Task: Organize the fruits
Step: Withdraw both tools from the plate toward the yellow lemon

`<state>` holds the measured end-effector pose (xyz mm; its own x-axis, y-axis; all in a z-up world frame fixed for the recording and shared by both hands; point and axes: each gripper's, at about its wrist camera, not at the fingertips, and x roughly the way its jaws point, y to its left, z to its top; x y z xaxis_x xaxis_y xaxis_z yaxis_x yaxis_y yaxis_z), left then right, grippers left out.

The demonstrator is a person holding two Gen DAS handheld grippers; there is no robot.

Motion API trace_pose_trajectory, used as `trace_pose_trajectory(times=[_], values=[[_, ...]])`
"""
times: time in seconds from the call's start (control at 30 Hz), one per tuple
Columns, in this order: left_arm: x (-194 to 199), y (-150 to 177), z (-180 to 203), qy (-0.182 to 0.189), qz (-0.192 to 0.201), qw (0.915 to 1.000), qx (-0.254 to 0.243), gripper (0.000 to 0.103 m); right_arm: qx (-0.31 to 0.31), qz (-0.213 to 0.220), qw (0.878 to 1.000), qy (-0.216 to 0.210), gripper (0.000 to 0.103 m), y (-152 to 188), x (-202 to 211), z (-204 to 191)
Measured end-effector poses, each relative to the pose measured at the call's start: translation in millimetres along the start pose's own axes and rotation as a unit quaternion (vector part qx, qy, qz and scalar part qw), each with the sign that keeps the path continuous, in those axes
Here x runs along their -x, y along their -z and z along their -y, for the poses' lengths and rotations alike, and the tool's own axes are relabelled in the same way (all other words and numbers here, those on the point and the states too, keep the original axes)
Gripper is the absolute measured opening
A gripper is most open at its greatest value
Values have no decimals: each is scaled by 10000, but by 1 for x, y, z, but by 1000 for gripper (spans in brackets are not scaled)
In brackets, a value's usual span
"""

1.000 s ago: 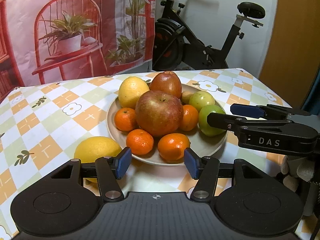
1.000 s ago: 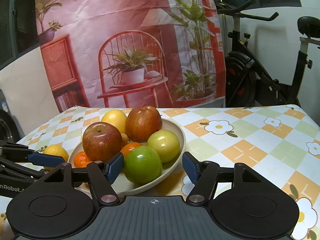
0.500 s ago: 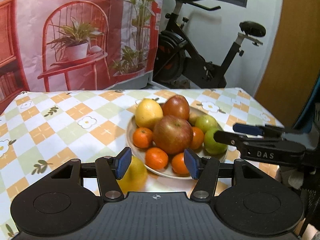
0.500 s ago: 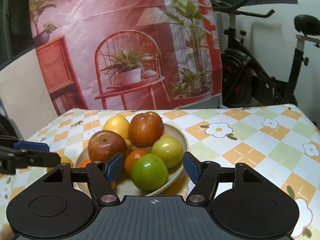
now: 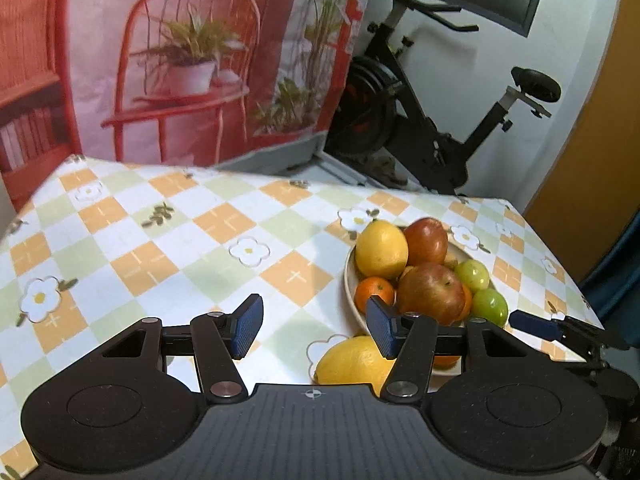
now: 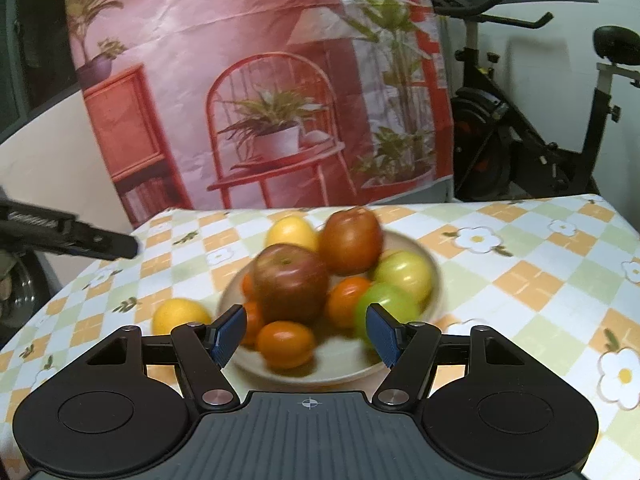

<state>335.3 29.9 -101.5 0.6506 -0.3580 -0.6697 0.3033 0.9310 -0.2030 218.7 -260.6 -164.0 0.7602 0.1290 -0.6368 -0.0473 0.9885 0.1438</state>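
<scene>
A beige plate holds two red apples, a lemon, green fruits and several oranges. A second lemon lies on the tablecloth beside the plate. My left gripper hangs open over the cloth, left of the plate, with the loose lemon just under its right finger. My right gripper is open above the plate's near side, holding nothing. The right wrist view is blurred.
The table wears a checked cloth with flowers. Behind it hang a printed backdrop and stands an exercise bike. The right gripper's tip shows at the plate's right; the left gripper's finger juts in from the left.
Both grippers have drawn back and risen from the plate. The left one swung leftward, so the plate now sits to its right. The fruits have not moved.
</scene>
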Motion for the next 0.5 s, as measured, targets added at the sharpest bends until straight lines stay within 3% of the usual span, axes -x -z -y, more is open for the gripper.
trace_pose_trajectory(times=[0.23,0.5], values=[[-32,8,-14,344,-271,9986,292,58,284,-247,9993,87,63,1,-8,-25],[-53,17,-23,897,-479,9935,513,42,452,-388,9981,181,63,3,-10,-33]])
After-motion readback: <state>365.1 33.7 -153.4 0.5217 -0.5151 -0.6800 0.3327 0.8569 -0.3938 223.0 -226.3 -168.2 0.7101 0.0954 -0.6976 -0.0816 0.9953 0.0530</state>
